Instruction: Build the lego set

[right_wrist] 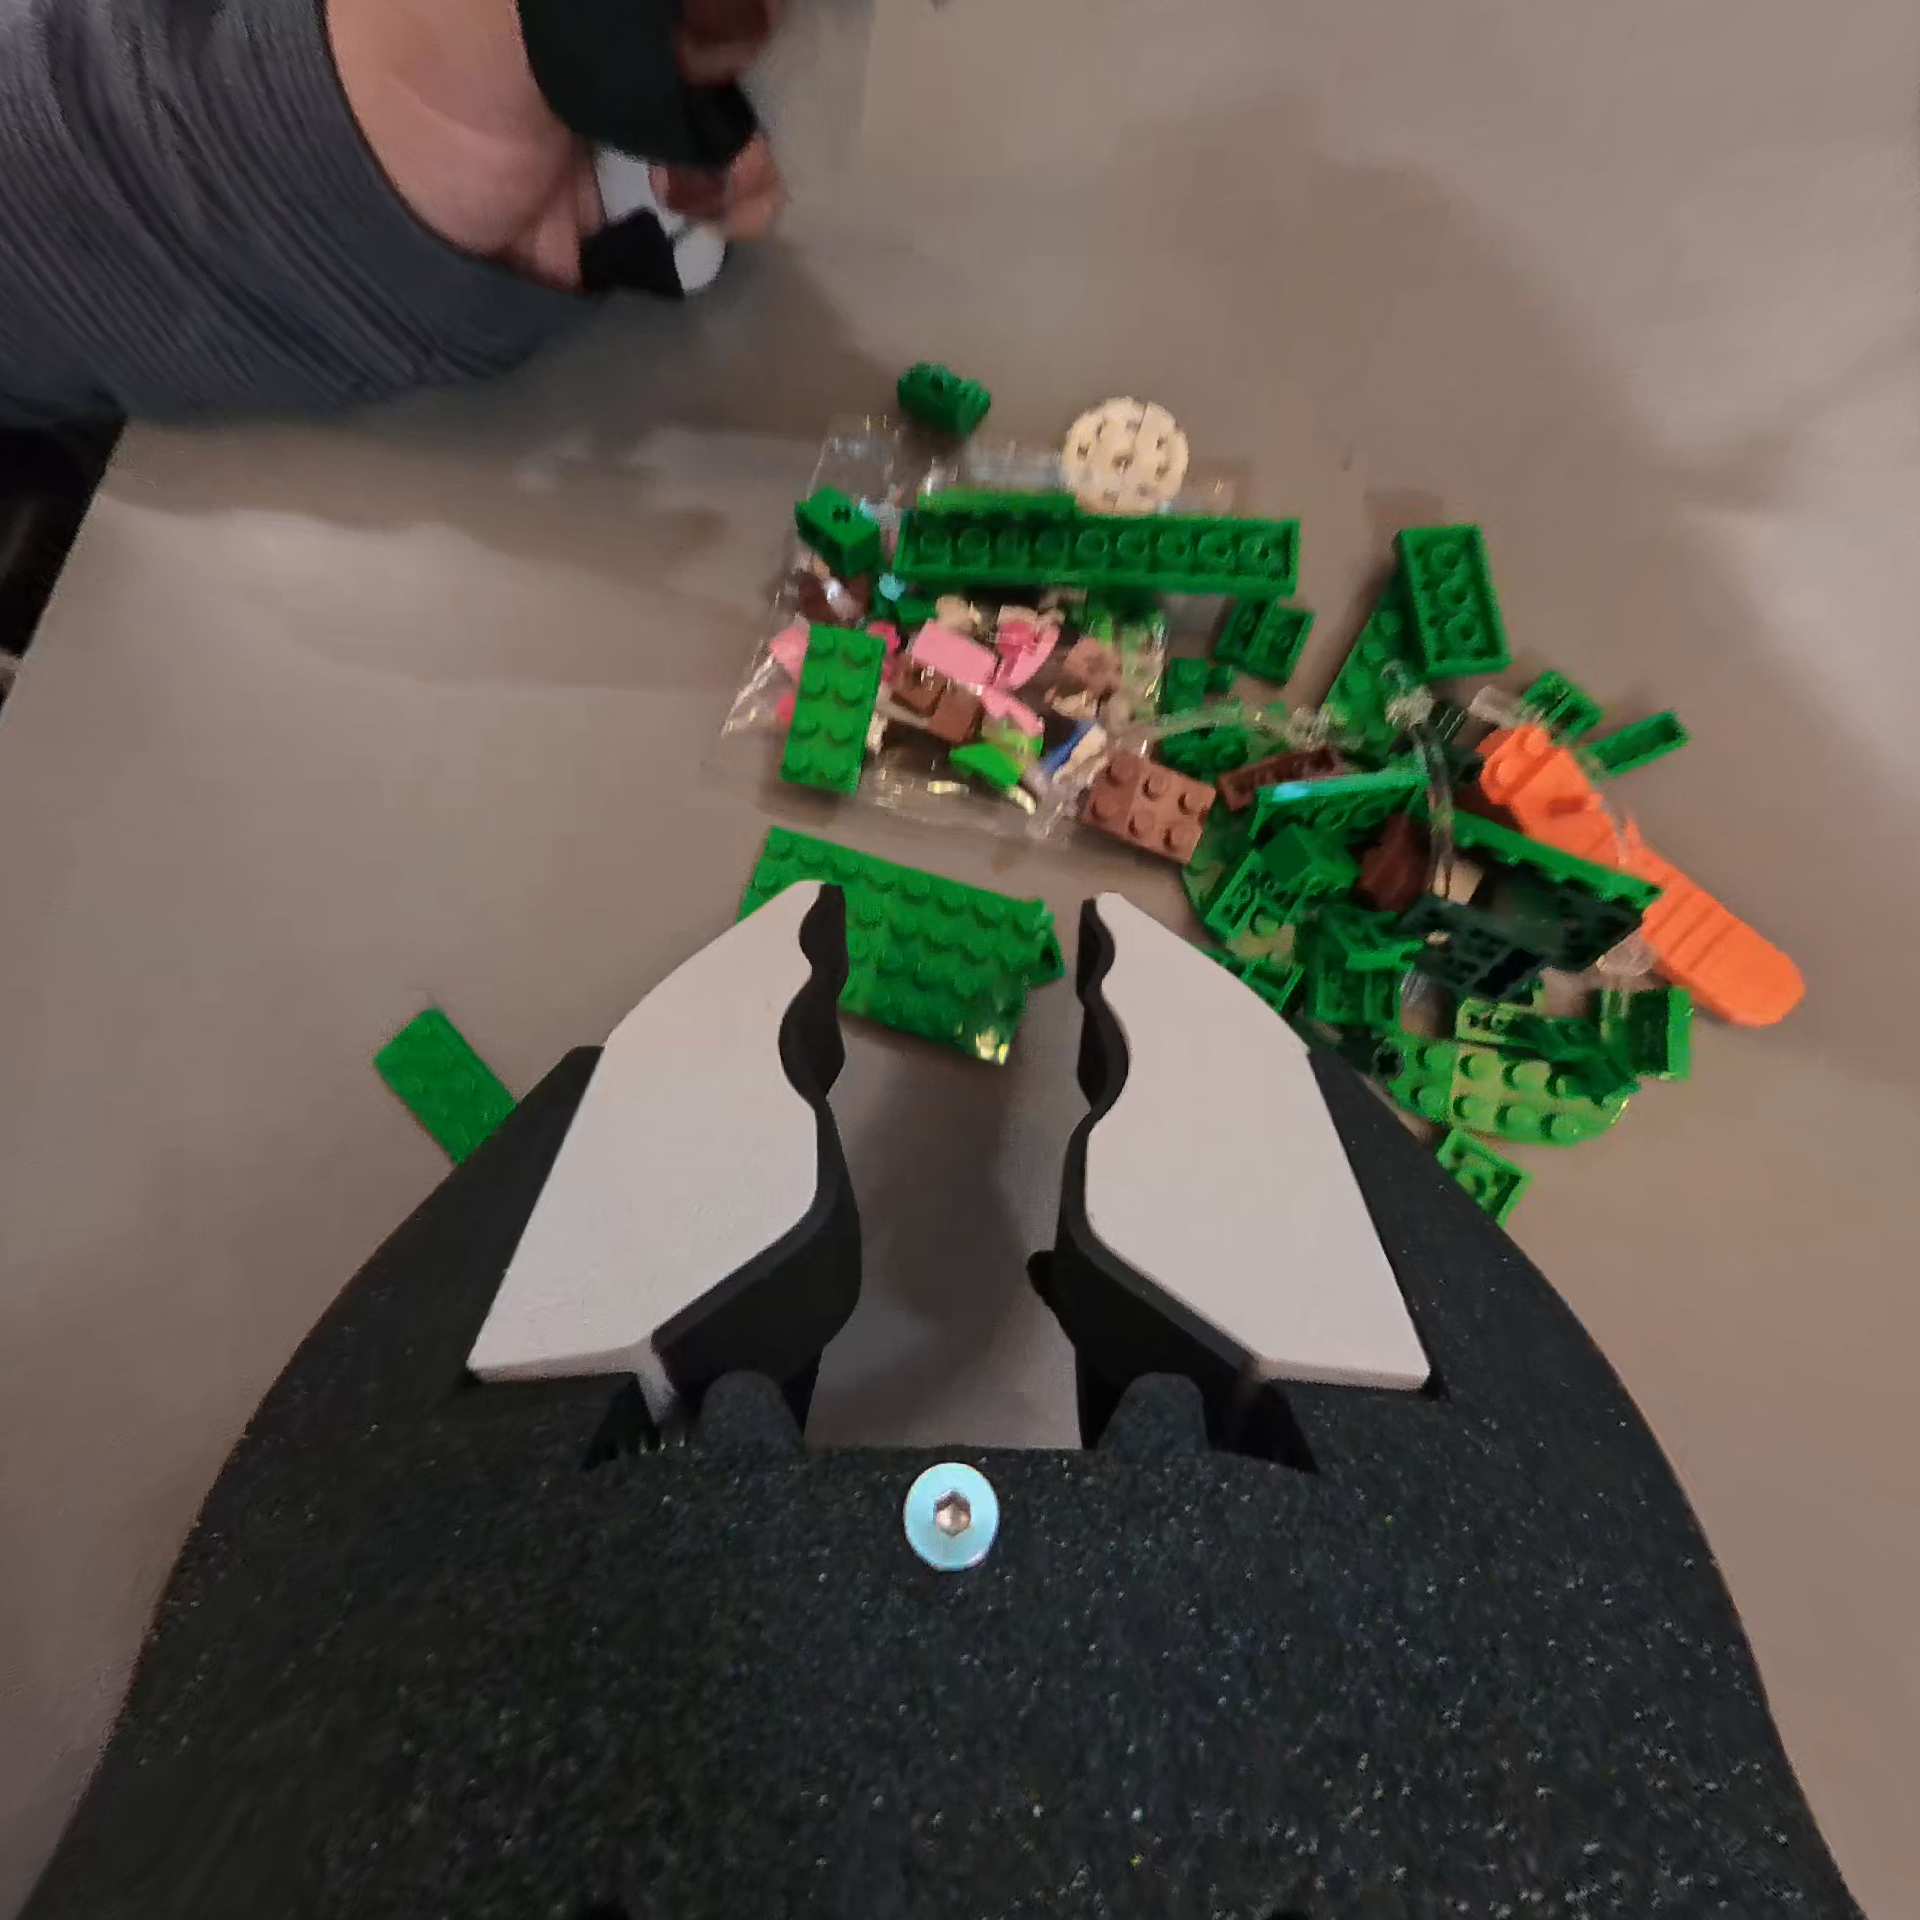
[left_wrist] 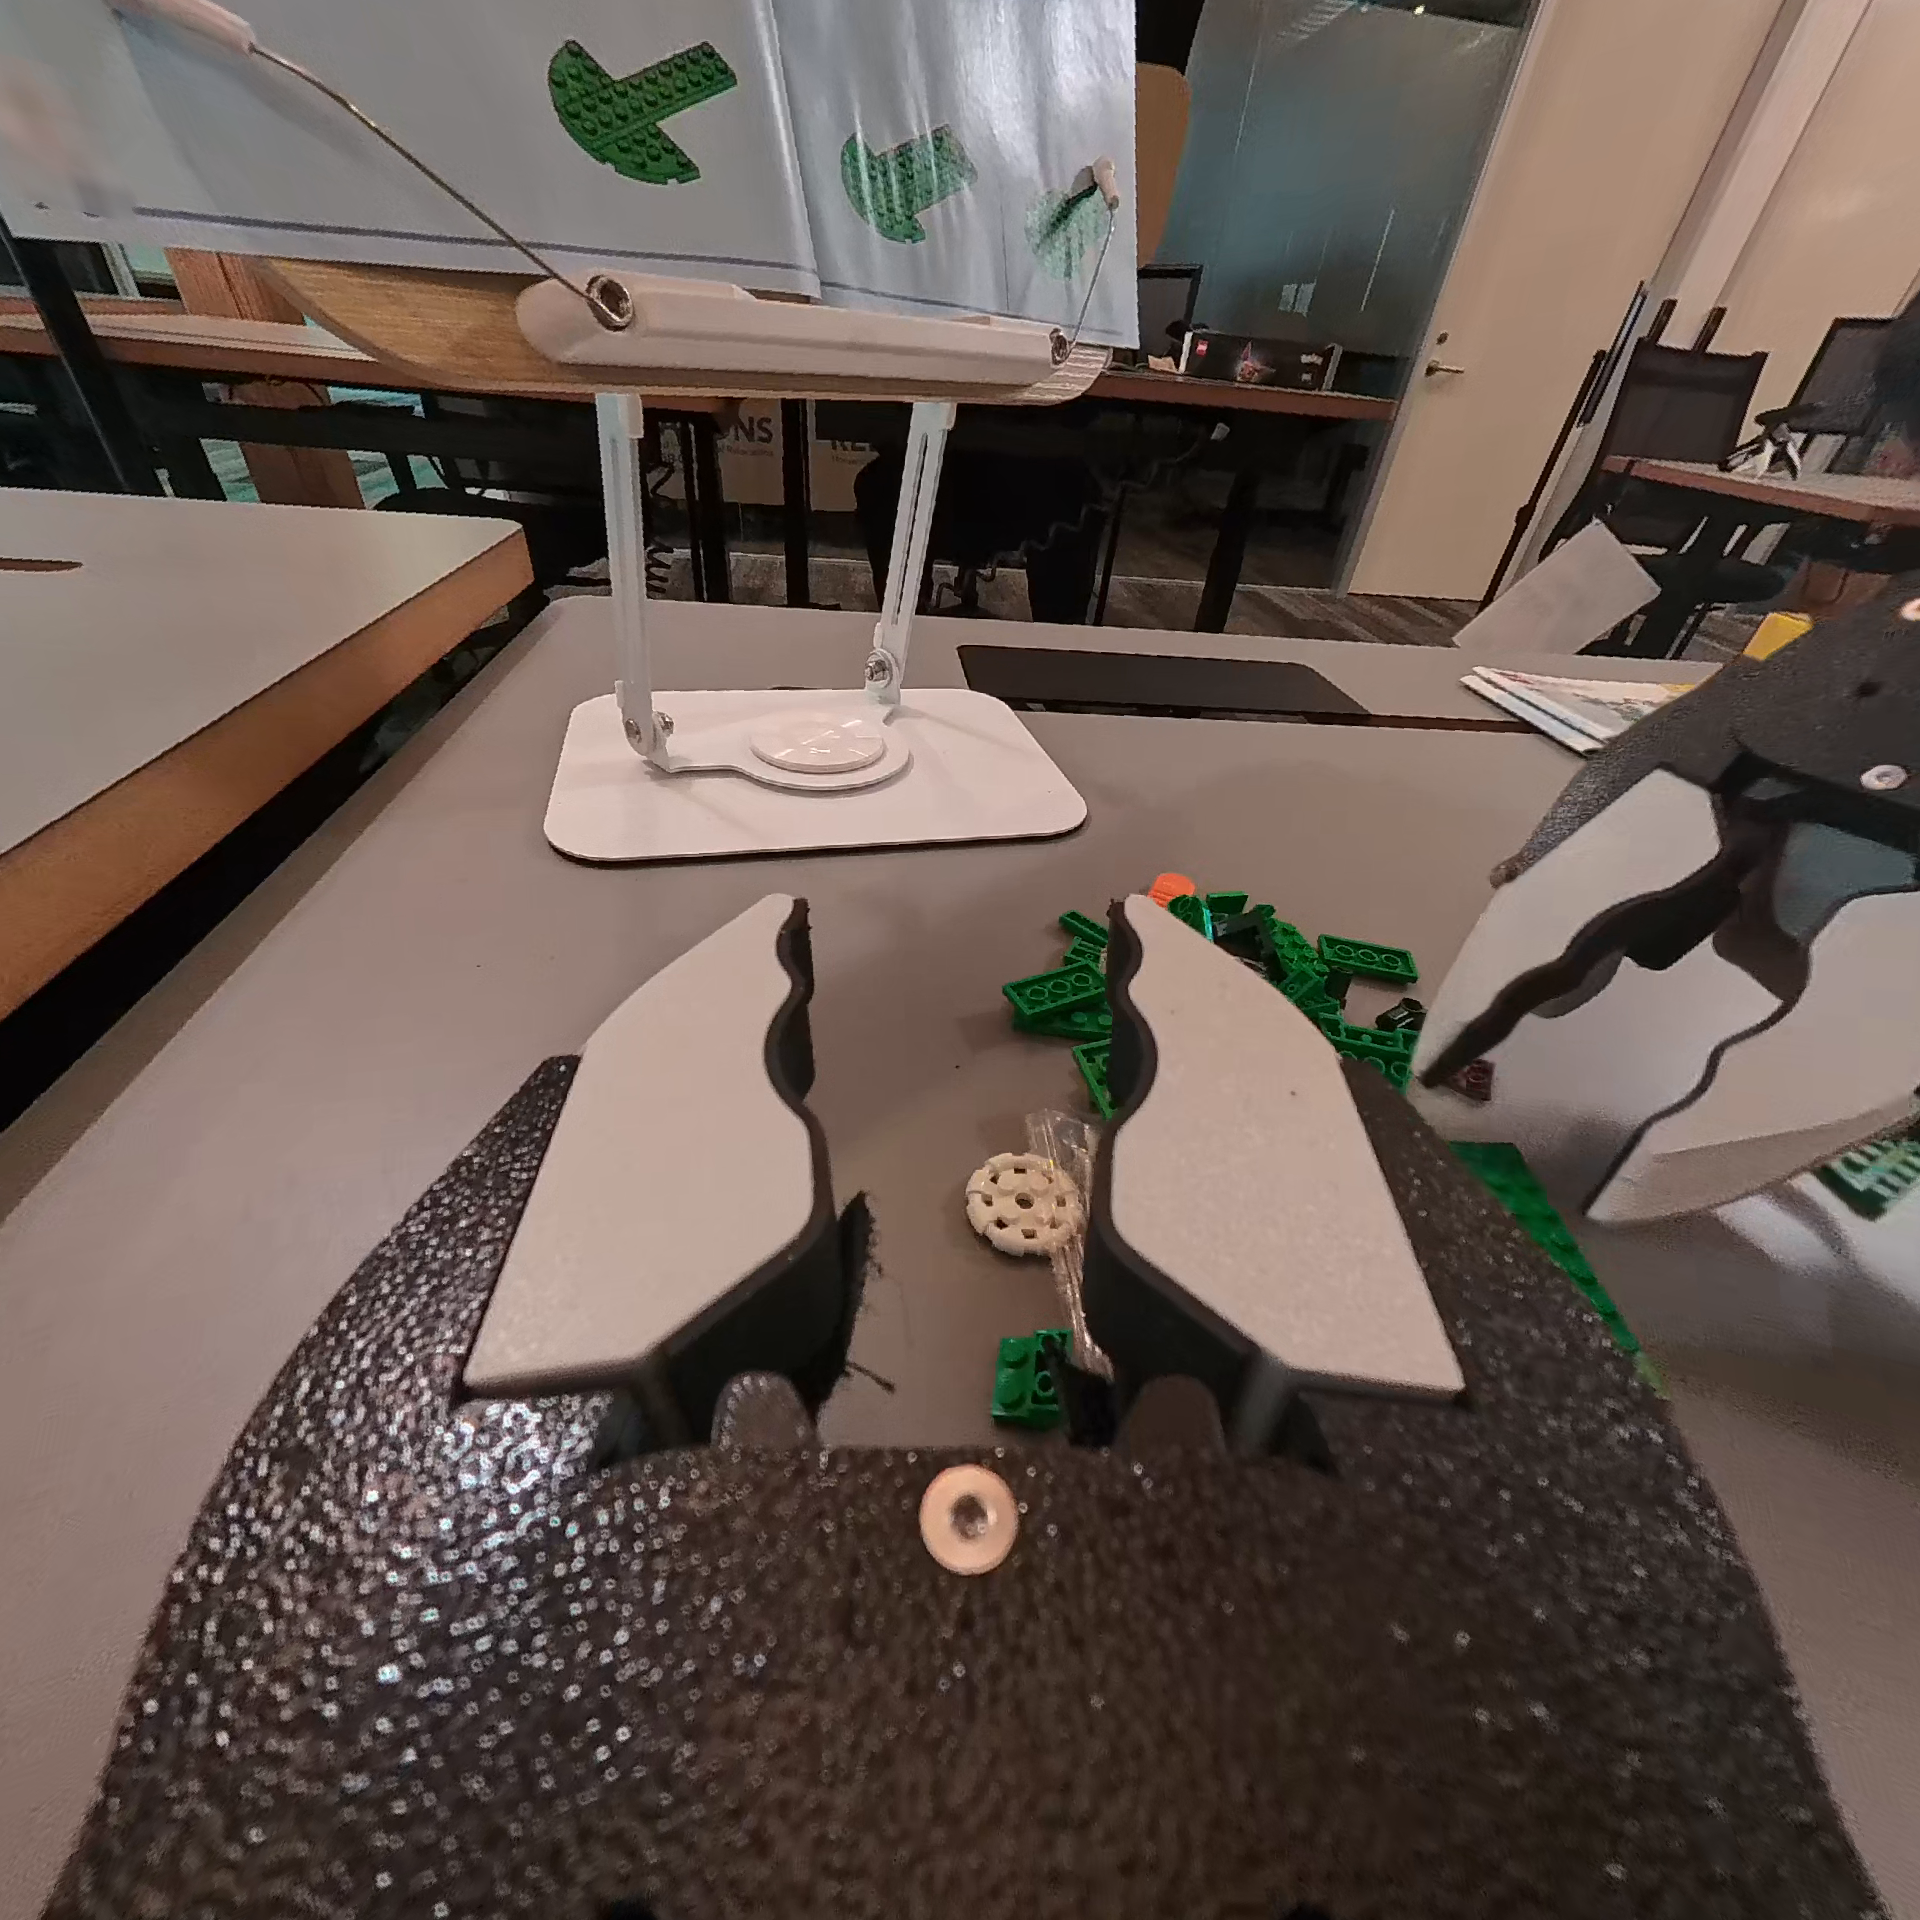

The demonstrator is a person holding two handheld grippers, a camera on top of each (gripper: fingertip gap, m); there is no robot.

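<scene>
My left gripper is open and empty above the grey table, with a cream round plate and a small green brick lying between its fingers. Loose green bricks lie just beyond its right finger. My right gripper is open and empty, its tips over a wide green plate. It also shows at the right in the left wrist view. Beyond it lie a long green plate, a clear bag of pink and brown parts, a green pile and an orange separator tool.
A white stand holds the open instruction booklet at the back of the table. A small green plate lies left of my right gripper. A person's sleeve and hand are at the far left. Booklets lie at the back right.
</scene>
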